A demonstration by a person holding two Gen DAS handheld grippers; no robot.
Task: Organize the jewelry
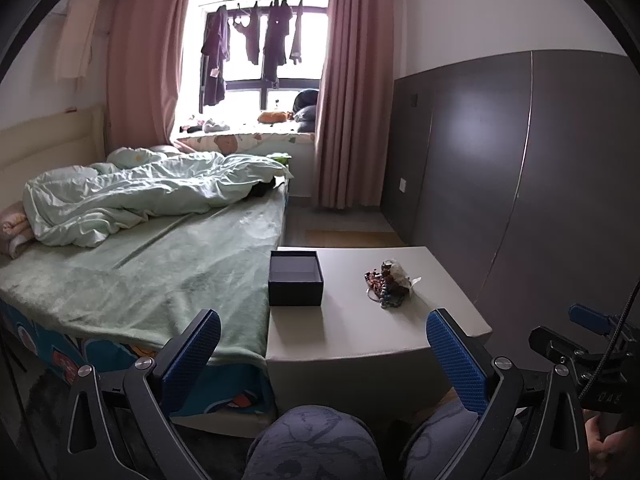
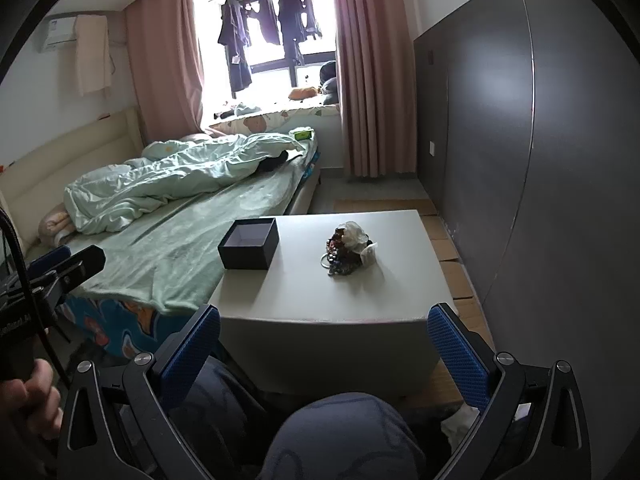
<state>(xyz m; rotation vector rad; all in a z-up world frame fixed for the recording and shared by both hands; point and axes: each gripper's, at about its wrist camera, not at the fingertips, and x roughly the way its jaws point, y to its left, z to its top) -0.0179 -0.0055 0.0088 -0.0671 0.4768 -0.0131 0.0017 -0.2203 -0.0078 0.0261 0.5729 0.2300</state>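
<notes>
A heap of beaded jewelry [image 1: 387, 283] with a clear wrapper lies on a small white table [image 1: 352, 336], right of an open dark box [image 1: 296, 278] that looks empty. The heap [image 2: 349, 249], the box [image 2: 249, 249] and the table [image 2: 320, 300] also show in the right wrist view. My left gripper [image 1: 324, 354] is open and empty, held short of the table's near edge. My right gripper [image 2: 324, 354] is open and empty too, also short of the near edge. The right gripper shows at the right edge of the left wrist view [image 1: 588, 320].
A bed [image 1: 160, 264] with a green cover and rumpled duvet touches the table's left side. A dark wall panel [image 1: 540, 180] runs along the right. The person's knees [image 1: 316, 444] sit below the grippers. Pink curtains and a window with hanging clothes lie at the far end.
</notes>
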